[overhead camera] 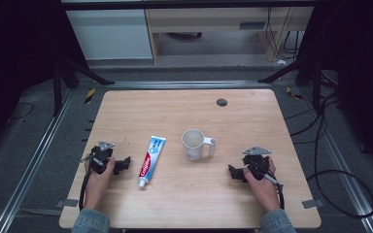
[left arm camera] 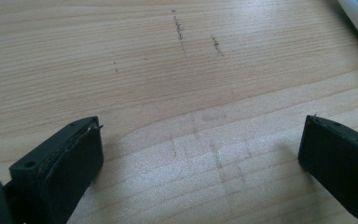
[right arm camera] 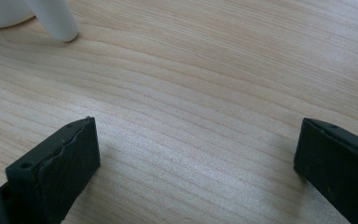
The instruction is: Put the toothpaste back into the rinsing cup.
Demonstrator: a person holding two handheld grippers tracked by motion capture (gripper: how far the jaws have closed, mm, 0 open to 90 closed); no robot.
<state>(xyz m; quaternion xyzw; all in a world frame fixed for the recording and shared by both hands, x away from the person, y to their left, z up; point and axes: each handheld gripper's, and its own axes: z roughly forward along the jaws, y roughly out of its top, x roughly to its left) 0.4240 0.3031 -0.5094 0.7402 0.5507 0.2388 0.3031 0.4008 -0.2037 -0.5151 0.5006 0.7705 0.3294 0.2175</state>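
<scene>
1. Both hands rest low on the pale wooden desk (overhead camera: 189, 199): left tool (overhead camera: 121, 165) and right tool (overhead camera: 234, 172) gape wide, gripping nothing.
2. Between them lie a white-and-blue toothpaste tube (overhead camera: 151, 160) and an upright, empty white handled mug (overhead camera: 193, 144).

Black grippers (overhead camera: 121, 165) (grey plates), denim sleeves (overhead camera: 90, 221)

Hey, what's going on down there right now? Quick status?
Left claw open, on table, holding nothing. Right claw open, same. Toothpaste flat, mug upright between them, both untouched. Nothing in the way.
</scene>
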